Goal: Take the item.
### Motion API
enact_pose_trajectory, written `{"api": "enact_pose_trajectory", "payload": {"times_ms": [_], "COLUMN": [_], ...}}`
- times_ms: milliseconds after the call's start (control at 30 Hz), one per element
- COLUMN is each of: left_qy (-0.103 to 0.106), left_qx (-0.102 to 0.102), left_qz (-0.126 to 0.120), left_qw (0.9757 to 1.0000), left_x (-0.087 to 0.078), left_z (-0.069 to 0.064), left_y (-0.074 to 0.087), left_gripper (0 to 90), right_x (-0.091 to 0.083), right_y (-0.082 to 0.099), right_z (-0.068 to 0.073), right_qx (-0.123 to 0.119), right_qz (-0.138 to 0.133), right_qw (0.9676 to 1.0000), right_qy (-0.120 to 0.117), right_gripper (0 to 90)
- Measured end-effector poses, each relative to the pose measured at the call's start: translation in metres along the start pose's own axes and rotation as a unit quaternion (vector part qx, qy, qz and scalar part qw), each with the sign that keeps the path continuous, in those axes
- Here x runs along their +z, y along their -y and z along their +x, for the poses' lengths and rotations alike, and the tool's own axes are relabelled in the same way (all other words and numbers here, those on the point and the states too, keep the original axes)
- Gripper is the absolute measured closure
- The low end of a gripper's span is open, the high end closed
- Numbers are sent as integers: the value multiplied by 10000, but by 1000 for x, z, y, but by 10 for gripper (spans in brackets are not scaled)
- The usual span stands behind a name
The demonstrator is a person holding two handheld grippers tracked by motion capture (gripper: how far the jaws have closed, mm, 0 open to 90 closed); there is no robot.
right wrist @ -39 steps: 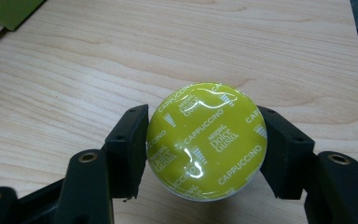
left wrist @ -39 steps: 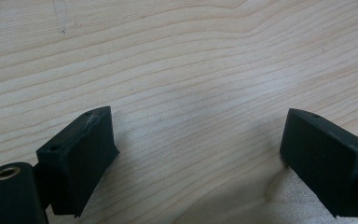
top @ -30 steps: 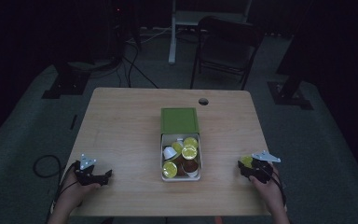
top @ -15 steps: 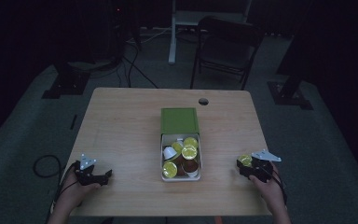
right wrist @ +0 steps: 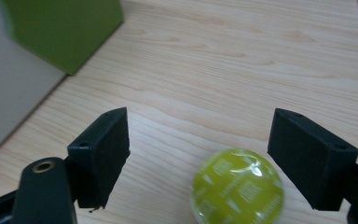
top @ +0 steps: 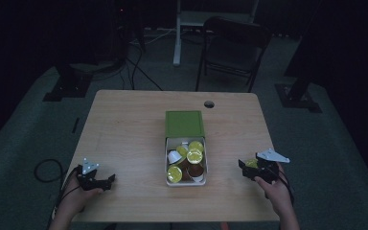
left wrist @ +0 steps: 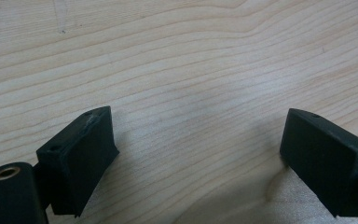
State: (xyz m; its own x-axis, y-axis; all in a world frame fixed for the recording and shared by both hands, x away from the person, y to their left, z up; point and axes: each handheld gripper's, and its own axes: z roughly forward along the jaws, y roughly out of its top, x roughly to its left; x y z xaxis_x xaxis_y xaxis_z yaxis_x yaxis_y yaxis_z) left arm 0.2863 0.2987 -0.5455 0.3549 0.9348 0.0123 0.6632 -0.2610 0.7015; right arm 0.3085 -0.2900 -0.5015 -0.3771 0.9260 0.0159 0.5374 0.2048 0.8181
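Observation:
A white box (top: 166, 163) at the table's middle holds several coffee capsules (top: 194, 155), most with yellow-green foil tops, and its green lid (top: 184, 123) lies just behind it. My right gripper (top: 245, 167) rests on the table right of the box, open. In the right gripper view a yellow-green capsule (right wrist: 237, 186) lies on the wood between the right gripper's (right wrist: 198, 140) spread jaws, touching neither. My left gripper (top: 106, 181) sits near the front left edge. It (left wrist: 196, 140) is open over bare wood.
The wooden table (top: 124, 129) has a round cable hole (top: 209, 104) at the back. A folding chair (top: 235, 48) and stand bases (top: 69, 86) stand on the dark floor beyond. The green lid (right wrist: 63, 28) and white box wall (right wrist: 9, 88) lie left of the right jaws.
My right gripper has edged slightly left, toward the box. The left gripper has stayed where it was.

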Motion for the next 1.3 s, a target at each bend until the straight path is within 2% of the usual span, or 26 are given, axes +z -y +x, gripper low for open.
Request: {"api": "enact_pose_trajectory", "payload": {"times_ms": [167,367,567,767,1100,1200,1300], "left_qy": [0,0,0,1,0,1,0], "left_qx": [1,1,1,0,0,0,4], "left_qz": [1,0,0,1,2,0,1], "left_qw": [10000,10000,10000,10000,10000,10000,10000], "left_x": [0,0,0,0,0,0,0], "left_z": [0,0,0,0,0,0,0], "left_y": [0,0,0,0,0,0,0], "left_gripper": [103,103,103,103,103,103,103], "right_x": [-1,0,5,9,14,15,17], "right_y": [-4,-7,-4,-2,3,4,5], "right_z": [9,22,34,42,50,52,55], "right_qx": [-113,-408,-592,-681,-833,-941,-1008], "right_qz": [-55,-71,-45,-7,90,122,135], "right_qw": [9996,9974,9936,9902,9825,9801,9790], "right_qy": [-236,-594,-962,-1220,-1661,-1744,-1767], "right_gripper": [179,161,142,136,134,134,134]}}
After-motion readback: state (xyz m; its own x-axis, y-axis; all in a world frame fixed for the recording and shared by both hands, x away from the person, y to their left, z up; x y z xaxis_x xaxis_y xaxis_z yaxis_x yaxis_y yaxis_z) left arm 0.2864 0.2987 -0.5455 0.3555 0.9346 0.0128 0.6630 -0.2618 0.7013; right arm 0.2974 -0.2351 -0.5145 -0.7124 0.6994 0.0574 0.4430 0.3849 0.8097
